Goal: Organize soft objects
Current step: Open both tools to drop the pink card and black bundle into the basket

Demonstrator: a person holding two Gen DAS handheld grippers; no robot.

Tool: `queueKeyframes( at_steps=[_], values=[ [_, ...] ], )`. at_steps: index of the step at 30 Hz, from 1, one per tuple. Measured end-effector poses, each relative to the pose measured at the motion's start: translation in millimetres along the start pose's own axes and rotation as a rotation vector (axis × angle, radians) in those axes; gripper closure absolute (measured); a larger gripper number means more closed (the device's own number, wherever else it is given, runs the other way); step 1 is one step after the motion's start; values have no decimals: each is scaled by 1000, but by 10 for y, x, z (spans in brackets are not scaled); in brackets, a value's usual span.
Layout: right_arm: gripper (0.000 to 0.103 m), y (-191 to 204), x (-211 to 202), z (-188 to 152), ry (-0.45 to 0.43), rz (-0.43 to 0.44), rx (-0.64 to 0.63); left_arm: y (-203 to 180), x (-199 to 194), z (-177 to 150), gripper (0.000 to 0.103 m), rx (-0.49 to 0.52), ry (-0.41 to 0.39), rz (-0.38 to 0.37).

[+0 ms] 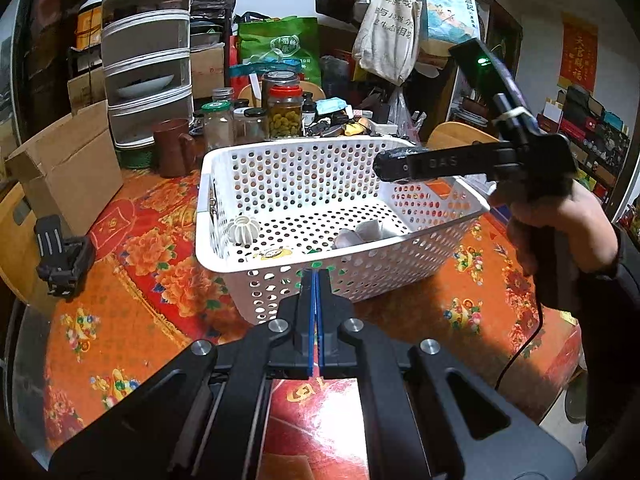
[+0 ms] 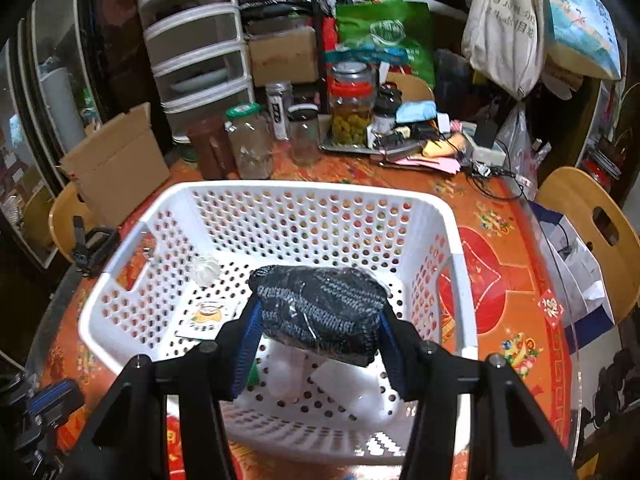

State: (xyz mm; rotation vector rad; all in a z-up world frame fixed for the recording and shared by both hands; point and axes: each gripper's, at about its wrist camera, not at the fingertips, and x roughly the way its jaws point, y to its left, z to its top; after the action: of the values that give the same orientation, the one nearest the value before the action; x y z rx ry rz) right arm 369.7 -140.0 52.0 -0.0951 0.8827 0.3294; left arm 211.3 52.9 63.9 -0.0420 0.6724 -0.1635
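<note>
Dark knitted bundle [image 2: 322, 312], apparently wrapped in clear film, clamped between the blue-padded fingers [image 2: 248, 344] of the right gripper [image 2: 320, 340] and held above the white perforated basket [image 2: 256, 200]. Hanging over the basket's near half, above white soft pieces [image 2: 288, 376] already lying on the floor of it. Left gripper [image 1: 316, 280] with fingers pressed together on nothing, low over the desk [image 1: 160, 280], tips just beside the basket's near wall. Risks, as a judgement: slippery film letting the bundle slide out early; a release too near the rim bouncing it onto the desk; the light basket nudged by the left gripper's tips; the small white ribbed ball [image 1: 244, 230] knocked about.
</note>
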Motion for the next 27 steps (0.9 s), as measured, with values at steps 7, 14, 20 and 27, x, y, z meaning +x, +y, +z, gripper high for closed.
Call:
queueKeyframes(
  at_steps=[7, 14, 20, 27],
  values=[
    [42, -89, 140, 3, 22, 39, 49, 16, 38, -43, 101, -18, 9, -7],
    [13, -101, -22, -80, -18, 37, 47, 74, 61, -76, 37, -54, -23, 10],
    [0, -120, -616, -452, -167, 82, 54, 52, -24, -74, 18, -34, -51, 42],
    [0, -170, -1396, -1219, -339, 66, 83, -169, -261, -140, 0, 29, -71, 70]
  ],
)
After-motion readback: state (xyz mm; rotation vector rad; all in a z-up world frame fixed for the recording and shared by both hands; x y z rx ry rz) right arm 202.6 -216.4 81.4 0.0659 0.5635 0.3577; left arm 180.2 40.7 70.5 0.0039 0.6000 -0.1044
